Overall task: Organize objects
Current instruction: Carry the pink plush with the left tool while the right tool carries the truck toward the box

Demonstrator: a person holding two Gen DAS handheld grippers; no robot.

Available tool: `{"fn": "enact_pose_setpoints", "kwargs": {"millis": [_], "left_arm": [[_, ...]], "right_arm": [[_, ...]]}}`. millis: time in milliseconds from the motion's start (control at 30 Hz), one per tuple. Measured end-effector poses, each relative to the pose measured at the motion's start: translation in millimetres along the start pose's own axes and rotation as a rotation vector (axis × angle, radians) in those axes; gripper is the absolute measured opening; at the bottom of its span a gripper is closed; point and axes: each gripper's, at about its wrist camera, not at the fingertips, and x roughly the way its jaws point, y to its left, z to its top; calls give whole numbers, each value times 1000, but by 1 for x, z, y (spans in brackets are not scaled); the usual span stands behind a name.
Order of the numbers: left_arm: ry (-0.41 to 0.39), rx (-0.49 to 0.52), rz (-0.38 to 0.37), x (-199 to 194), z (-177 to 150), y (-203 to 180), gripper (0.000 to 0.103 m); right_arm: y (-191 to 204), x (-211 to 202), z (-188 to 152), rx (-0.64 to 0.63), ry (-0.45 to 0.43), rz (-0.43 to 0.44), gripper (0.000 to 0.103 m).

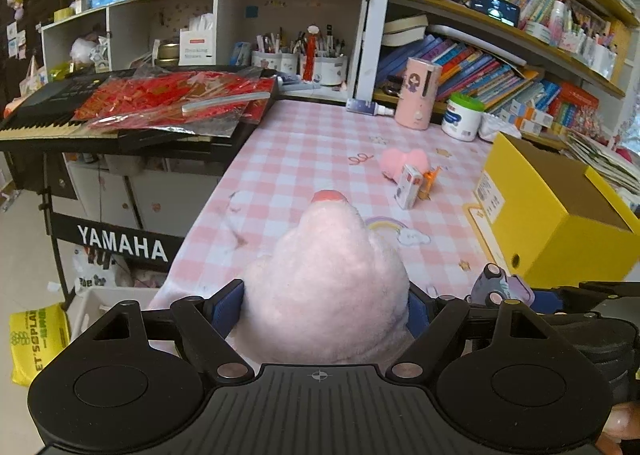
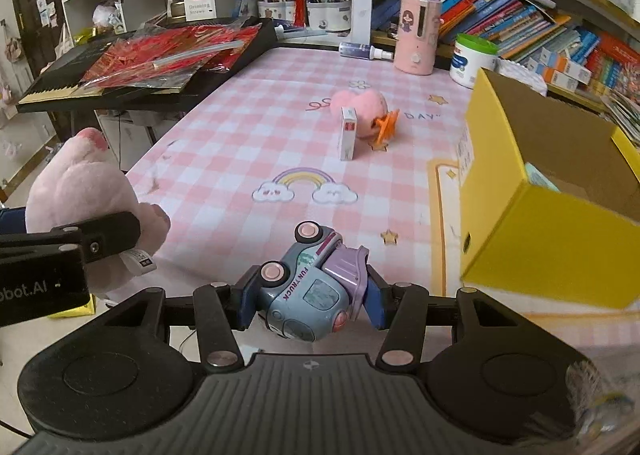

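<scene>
My left gripper [image 1: 326,305] is shut on a pale pink plush toy [image 1: 324,275], which fills the space between its blue pads; the same plush toy [image 2: 80,195] shows at the left of the right wrist view, above the table's left edge. My right gripper [image 2: 310,295] is shut on a blue and purple toy truck [image 2: 310,287] lying on its side; the toy truck [image 1: 498,287] peeks in at the lower right of the left wrist view. An open yellow cardboard box [image 2: 540,215] stands to the right. Mid-table lie a pink heart plush [image 2: 362,111], a small white carton [image 2: 347,133] and an orange clip [image 2: 386,127].
The pink checked tablecloth [image 2: 248,127] covers the table. A keyboard [image 1: 52,119] with red packets on it juts over the left side. A pink canister [image 2: 418,39], a white tub [image 2: 474,59] and a spray bottle [image 2: 362,51] stand at the back, before bookshelves [image 1: 500,67].
</scene>
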Motion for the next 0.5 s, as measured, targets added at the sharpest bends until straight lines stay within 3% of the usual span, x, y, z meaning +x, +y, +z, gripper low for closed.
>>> {"fn": "enact_pose_setpoints", "kwargs": {"millis": [500], "left_arm": [[26, 57, -64, -39, -42, -11, 81]], "right_arm": [[-4, -44, -57, 94, 17, -51, 49]]}}
